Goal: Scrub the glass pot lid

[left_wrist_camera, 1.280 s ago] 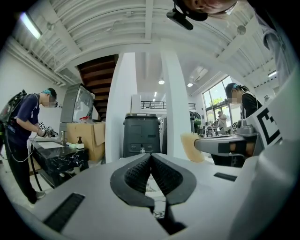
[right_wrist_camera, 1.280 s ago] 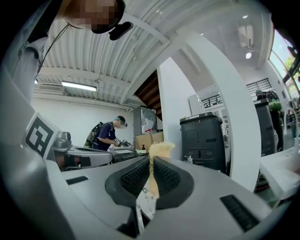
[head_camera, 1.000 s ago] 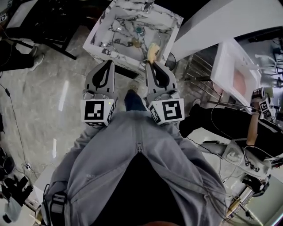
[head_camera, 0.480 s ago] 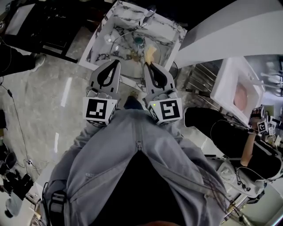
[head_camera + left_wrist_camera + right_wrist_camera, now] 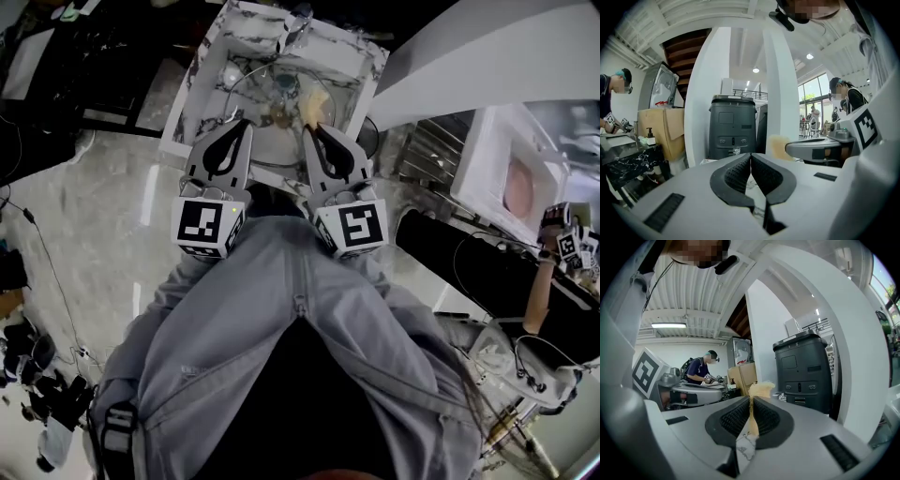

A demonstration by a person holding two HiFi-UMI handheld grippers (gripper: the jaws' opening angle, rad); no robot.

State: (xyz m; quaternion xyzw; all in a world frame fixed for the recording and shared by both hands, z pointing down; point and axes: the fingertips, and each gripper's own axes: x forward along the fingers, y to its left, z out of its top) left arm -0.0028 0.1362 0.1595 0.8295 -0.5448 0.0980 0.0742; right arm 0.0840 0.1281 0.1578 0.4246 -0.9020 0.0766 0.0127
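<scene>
Lid (image 5: pixel 265 127) beyond right tool (image 5: pixel 307 131), held level

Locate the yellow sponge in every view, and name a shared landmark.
Head view: sponge top centre, at the right gripper's tip.
Left gripper view: sponge right of centre, poking from the right gripper.
Right gripper view: sponge centre, pinched between the jaws.
Shared landmark: dark grey cabinet, in both gripper views only.

Jaws of the left gripper (image 5: pixel 750 156) meet before a dark grey bin (image 5: pixel 733 126).
</scene>
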